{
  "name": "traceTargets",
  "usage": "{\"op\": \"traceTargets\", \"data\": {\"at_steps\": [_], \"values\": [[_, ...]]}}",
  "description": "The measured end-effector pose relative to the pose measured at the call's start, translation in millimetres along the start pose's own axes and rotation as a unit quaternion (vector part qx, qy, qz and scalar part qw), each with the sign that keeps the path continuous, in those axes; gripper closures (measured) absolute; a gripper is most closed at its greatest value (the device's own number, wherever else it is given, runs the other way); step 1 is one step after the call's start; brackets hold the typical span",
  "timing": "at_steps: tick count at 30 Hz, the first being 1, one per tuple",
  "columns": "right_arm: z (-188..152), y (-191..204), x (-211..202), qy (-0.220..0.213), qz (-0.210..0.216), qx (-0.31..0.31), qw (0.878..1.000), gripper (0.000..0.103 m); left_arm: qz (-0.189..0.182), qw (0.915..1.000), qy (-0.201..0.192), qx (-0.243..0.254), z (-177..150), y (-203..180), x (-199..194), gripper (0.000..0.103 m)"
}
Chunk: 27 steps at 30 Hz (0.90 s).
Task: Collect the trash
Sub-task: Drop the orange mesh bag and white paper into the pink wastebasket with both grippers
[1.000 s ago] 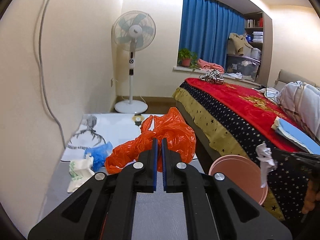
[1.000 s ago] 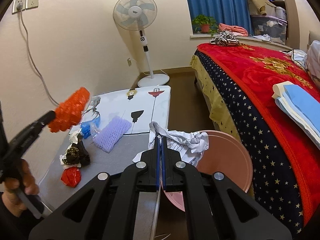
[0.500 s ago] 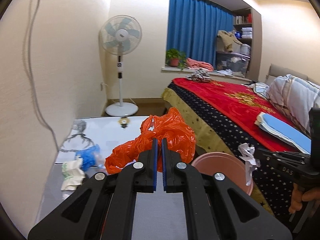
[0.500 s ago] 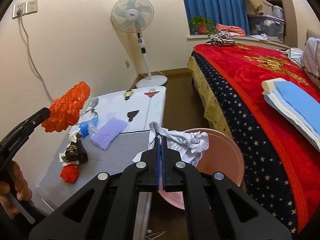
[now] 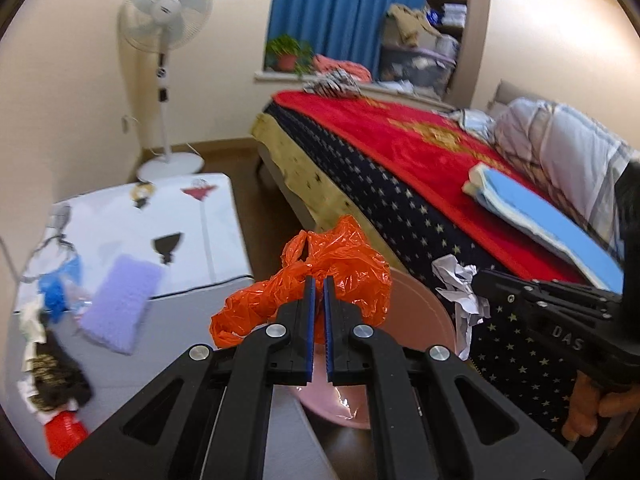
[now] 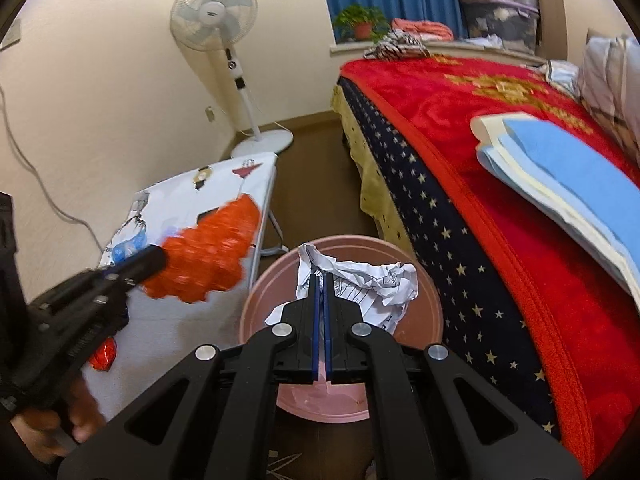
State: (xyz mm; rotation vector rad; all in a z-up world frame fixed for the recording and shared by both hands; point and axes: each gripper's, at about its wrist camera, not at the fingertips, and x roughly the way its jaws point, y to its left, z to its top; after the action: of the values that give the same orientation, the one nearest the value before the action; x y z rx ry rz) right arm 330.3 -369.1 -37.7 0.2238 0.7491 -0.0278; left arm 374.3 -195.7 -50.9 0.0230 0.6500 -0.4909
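While both grippers hang over pink bin [image 6: 424, 288] | L gripper [image 5: 317, 280] pinching orange bag [image 5: 344, 268] | R gripper [image 6: 321, 278] pinching paper wad [image 6: 376, 284] | table [image 5: 192, 320] left, bed [image 6: 500, 208] right

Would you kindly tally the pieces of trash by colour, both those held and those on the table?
Orange: 1, plastic bag in the left hand-held gripper
White: 1, crumpled paper in the right hand-held gripper
Purple: 1, foam net
Blue: 1, wrapper
Red: 1, wrapper
Dark brown: 1, wrapper
Total: 6

The pink bin [image 6: 424, 292] stands hemmed between table [image 6: 176, 328] and bed [image 6: 500, 280], its mouth seemingly unobstructed above.
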Motion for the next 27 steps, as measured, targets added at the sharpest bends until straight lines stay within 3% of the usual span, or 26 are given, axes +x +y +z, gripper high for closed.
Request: {"op": "traceTargets", "data": {"at_steps": [6, 10, 12, 13, 14, 16, 17, 22, 27], "values": [[4, -12, 25, 0.02, -0.016, -0.006, 1.0, 0.1, -0.01, 0.9994, 0.03, 0.014, -5, -17, 41, 0.098], [6, -26, 54, 0.056, -0.018, 0.008, 0.998, 0.097, -0.001, 0.9983, 0.058, 0.007, -5, -18, 70, 0.095], [5, -26, 62, 0.064, -0.027, 0.004, 0.998, 0.096, 0.008, 0.9977, 0.066, 0.01, -6, -19, 79, 0.081], [4, -27, 64, 0.067, -0.034, -0.002, 0.997, 0.089, 0.015, 0.9974, 0.07, 0.01, -7, -19, 82, 0.058], [4, -27, 65, 0.066, -0.04, -0.007, 0.997, 0.071, 0.018, 0.9975, 0.068, 0.007, -8, -18, 82, 0.037], [4, -28, 61, 0.054, -0.055, -0.009, 0.997, 0.048, 0.045, 0.9973, 0.057, -0.008, -9, -13, 81, 0.016], [6, -28, 58, 0.049, -0.06, -0.009, 0.997, 0.042, 0.061, 0.9964, 0.056, -0.018, -9, -9, 81, 0.007], [11, -28, 47, 0.033, -0.063, -0.003, 0.997, 0.028, 0.075, 0.9934, 0.072, -0.048, -7, 13, 73, 0.008], [16, -6, 17, -0.014, -0.081, -0.038, 0.996, 0.021, 0.099, 0.9929, 0.048, -0.046, -4, 30, 25, 0.008]]}}
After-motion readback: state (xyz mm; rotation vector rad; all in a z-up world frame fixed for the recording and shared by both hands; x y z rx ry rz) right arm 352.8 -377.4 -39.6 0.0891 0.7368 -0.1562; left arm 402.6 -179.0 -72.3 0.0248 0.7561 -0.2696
